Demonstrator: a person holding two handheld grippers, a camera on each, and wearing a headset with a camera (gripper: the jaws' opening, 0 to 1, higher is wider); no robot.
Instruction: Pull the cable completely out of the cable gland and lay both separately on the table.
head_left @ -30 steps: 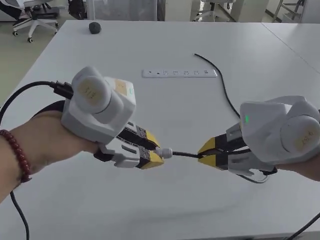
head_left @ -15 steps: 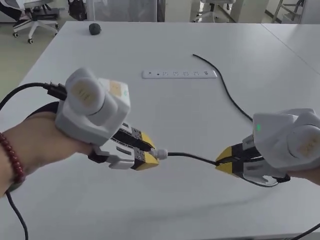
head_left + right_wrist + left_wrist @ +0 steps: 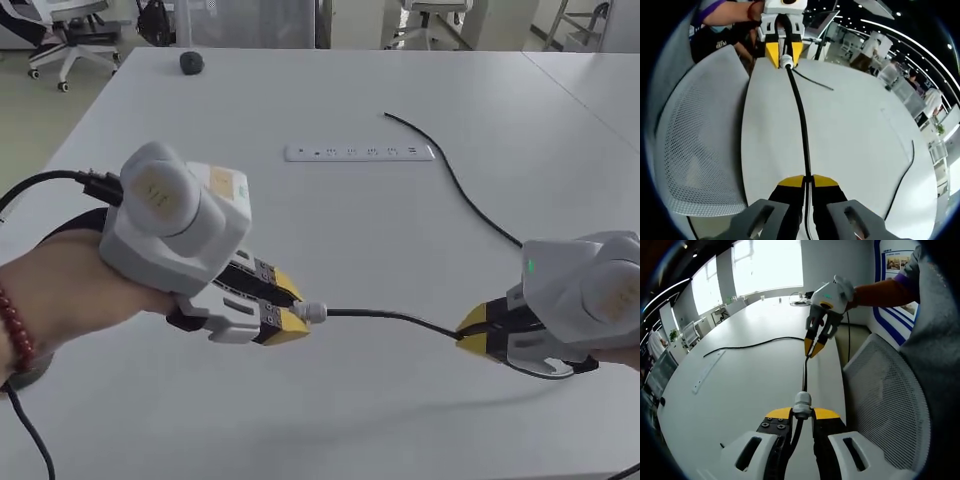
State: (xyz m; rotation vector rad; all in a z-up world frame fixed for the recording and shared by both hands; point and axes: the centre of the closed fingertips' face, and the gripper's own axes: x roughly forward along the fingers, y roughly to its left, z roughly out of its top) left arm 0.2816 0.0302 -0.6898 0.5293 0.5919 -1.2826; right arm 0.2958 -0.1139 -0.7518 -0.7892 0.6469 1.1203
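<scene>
Two pinches: left gripper (image 3: 290, 312) jaws clamp the gland (image 3: 313, 312), right gripper (image 3: 470, 335) jaws clamp the cable (image 3: 390, 316). Pull-out step, cable apparently not yet free. Next move calls for a wider, straight separation.

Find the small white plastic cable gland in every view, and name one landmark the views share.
Head view: the white cable gland sits lower centre-left, at the tips of the left gripper.
Left gripper view: the gland is bottom centre, between that view's own yellow-tipped jaws.
Right gripper view: top, left of centre, clamped by the left gripper.
Shared landmark: the black cable running from the gland to the right gripper.
</scene>
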